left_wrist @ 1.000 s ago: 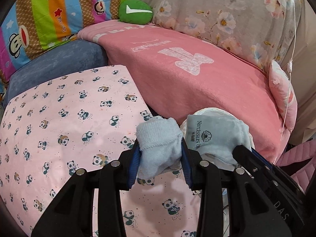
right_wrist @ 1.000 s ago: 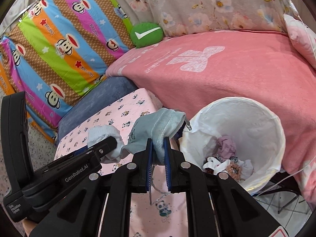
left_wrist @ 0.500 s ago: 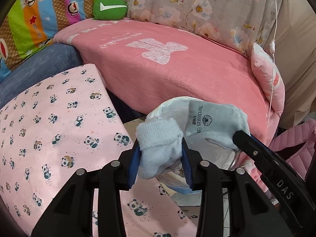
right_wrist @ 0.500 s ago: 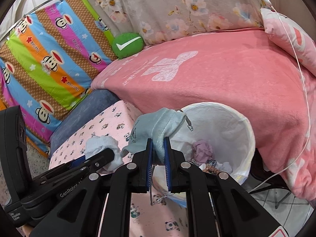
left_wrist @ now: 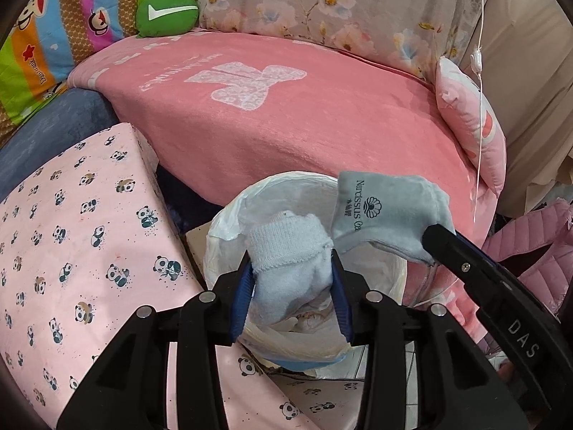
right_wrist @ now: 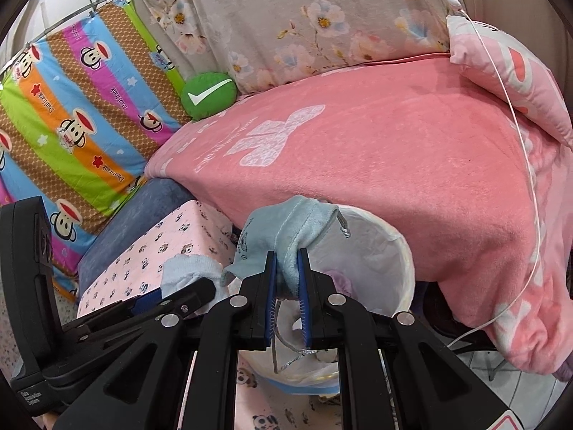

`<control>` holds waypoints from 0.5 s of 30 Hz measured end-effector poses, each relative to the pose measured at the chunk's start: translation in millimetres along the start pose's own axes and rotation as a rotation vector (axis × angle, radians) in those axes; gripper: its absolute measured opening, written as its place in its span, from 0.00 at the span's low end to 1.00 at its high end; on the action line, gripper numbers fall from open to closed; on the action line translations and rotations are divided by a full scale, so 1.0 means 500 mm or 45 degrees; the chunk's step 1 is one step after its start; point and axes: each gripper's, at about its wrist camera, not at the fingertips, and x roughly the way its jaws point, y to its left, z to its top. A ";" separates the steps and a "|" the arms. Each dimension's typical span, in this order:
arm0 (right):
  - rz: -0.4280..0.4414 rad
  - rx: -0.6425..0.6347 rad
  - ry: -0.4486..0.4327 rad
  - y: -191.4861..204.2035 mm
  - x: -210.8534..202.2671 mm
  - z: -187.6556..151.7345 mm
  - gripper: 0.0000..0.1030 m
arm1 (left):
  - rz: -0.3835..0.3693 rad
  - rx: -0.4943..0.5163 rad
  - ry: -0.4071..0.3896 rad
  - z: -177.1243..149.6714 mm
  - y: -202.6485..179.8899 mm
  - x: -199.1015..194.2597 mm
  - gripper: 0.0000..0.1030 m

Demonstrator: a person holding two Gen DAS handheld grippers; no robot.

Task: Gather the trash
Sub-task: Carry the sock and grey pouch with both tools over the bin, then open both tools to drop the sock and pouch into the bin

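My left gripper (left_wrist: 292, 272) is shut on a pale blue-white sock (left_wrist: 286, 258), held just above the mouth of the white-lined trash bin (left_wrist: 229, 222). A light blue drawstring pouch (left_wrist: 386, 215) printed with dark lettering hangs beside it, over the bin's right side. In the right wrist view my right gripper (right_wrist: 286, 261) is shut on that pouch (right_wrist: 283, 229), its silver cord dangling below the pads. The bin (right_wrist: 390, 251) lies under and behind it, with crumpled cloth bits inside. The left gripper with the sock (right_wrist: 189, 268) shows at lower left.
A pink panda-print cushion (left_wrist: 71, 251) fills the left foreground. Behind the bin a pink blanket (left_wrist: 286, 114) covers a sofa, with a green round pillow (left_wrist: 166, 14), a striped monkey-print cushion (right_wrist: 71, 114), a pink pillow (left_wrist: 469, 125) and a hanging white cord (right_wrist: 523, 150).
Both grippers have carried their items to the right, off the panda cushion and over the bin. The bin now sits directly beneath the sock and pouch.
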 end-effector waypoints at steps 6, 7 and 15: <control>-0.011 -0.001 0.008 -0.020 0.012 0.016 0.12 | 0.012 0.001 0.018 0.009 -0.008 0.021 0.45; -0.011 -0.001 0.007 -0.021 0.014 0.017 0.12 | 0.019 0.001 0.017 0.010 -0.008 0.023 0.49; -0.009 0.008 -0.003 -0.020 0.033 0.033 0.25 | 0.116 -0.062 -0.012 0.016 0.016 0.023 0.85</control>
